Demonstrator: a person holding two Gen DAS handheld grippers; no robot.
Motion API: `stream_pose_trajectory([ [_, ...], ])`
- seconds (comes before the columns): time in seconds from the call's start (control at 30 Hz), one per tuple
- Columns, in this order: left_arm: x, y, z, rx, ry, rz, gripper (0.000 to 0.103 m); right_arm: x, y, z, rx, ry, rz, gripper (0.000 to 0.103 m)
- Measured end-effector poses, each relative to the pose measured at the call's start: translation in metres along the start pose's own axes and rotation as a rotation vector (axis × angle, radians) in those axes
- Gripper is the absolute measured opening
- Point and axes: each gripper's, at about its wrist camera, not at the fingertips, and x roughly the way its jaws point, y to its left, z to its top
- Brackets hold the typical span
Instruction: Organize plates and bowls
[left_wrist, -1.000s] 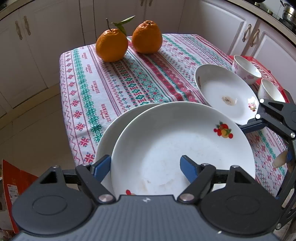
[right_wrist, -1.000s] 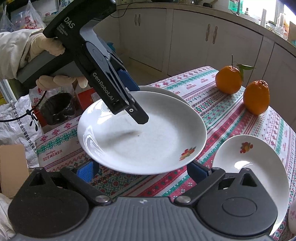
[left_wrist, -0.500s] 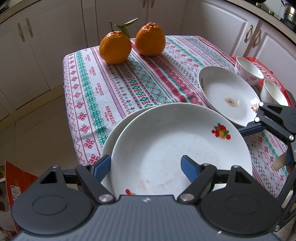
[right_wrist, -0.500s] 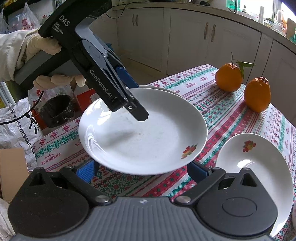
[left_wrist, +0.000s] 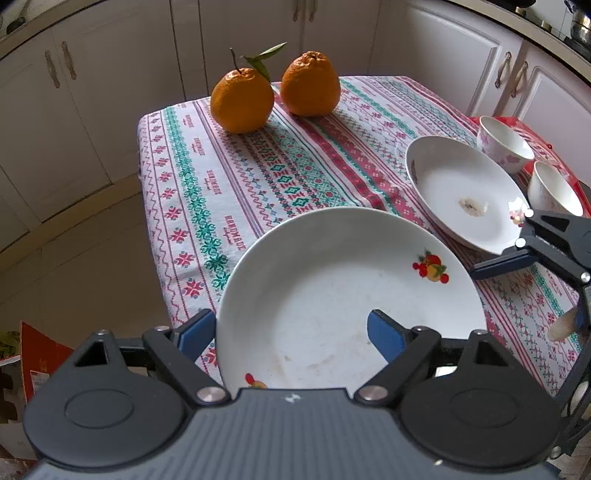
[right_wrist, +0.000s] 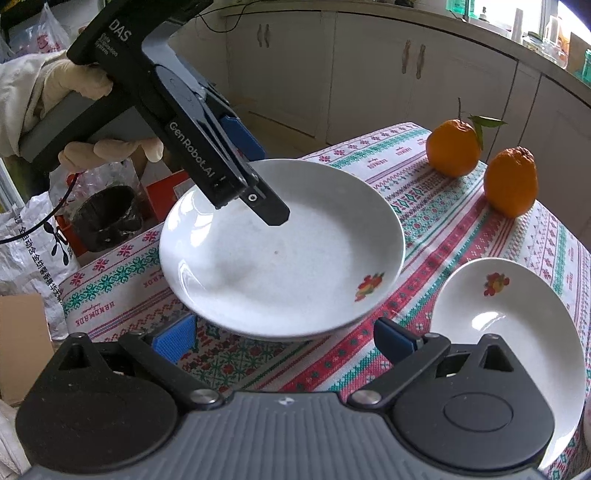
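We see in the left wrist view a white round ceramic plate with a fruit print (left_wrist: 347, 295) near the worktop's (left_wrist: 229, 177) front edge, rim between the left hand-held gripper's (left_wrist: 291, 332) blue pads; its jaws have just been opening, one finger over the plate, one outside, neither pressing. Only this view shows two small white bowls (left_wrist: 504, 144) at the far right, beside a second white plate with a stain (left_wrist: 461, 192). Only the right wrist view shows a gloved hand (right_wrist: 92, 110) holding that gripper. The right hand-held gripper (right_wrist: 284, 339) stands wide, empty, just short of the plate. Round plates: no long axis, facing up. Two oranges (left_wrist: 242, 101) sit at the far end.
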Motion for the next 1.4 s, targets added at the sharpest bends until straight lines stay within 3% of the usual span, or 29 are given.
stream_pose_trajectory([
  [0.23,-0.022,-0.023,-0.003,0.045,-0.071,0.051,0.089,-0.027,-0.003,-0.011,0.026,-0.037,-0.056,0.103],
  [0.4,-0.05,-0.062,-0.008,0.091,-0.174,0.105,0.093,-0.055,-0.001,-0.02,0.018,-0.067,-0.152,0.103],
  [0.47,-0.056,-0.079,-0.013,0.103,-0.204,0.118,0.099,-0.066,-0.003,-0.025,0.021,-0.078,-0.171,0.103],
  [0.6,-0.066,-0.118,-0.026,0.135,-0.262,0.121,0.1,-0.091,-0.013,-0.038,0.043,-0.092,-0.206,0.103],
  [0.73,-0.071,-0.154,-0.04,0.089,-0.329,0.104,0.101,-0.113,-0.028,-0.047,0.104,-0.089,-0.242,0.103],
  [0.87,-0.059,-0.191,-0.048,0.072,-0.376,0.196,0.101,-0.131,-0.047,-0.052,0.156,-0.067,-0.241,0.103],
  [1.0,-0.048,-0.213,-0.049,0.032,-0.408,0.19,0.101,-0.143,-0.071,-0.053,0.187,-0.062,-0.239,0.103],
  [1.13,-0.027,-0.229,-0.04,0.009,-0.391,0.146,0.101,-0.151,-0.095,-0.045,0.219,-0.058,-0.224,0.103],
  [1.27,0.006,-0.243,-0.031,0.038,-0.342,0.165,0.101,-0.15,-0.12,-0.028,0.233,-0.042,-0.205,0.103],
  [1.4,0.029,-0.245,-0.029,0.03,-0.304,0.169,0.101,-0.138,-0.153,-0.012,0.272,-0.002,-0.117,0.103],
])
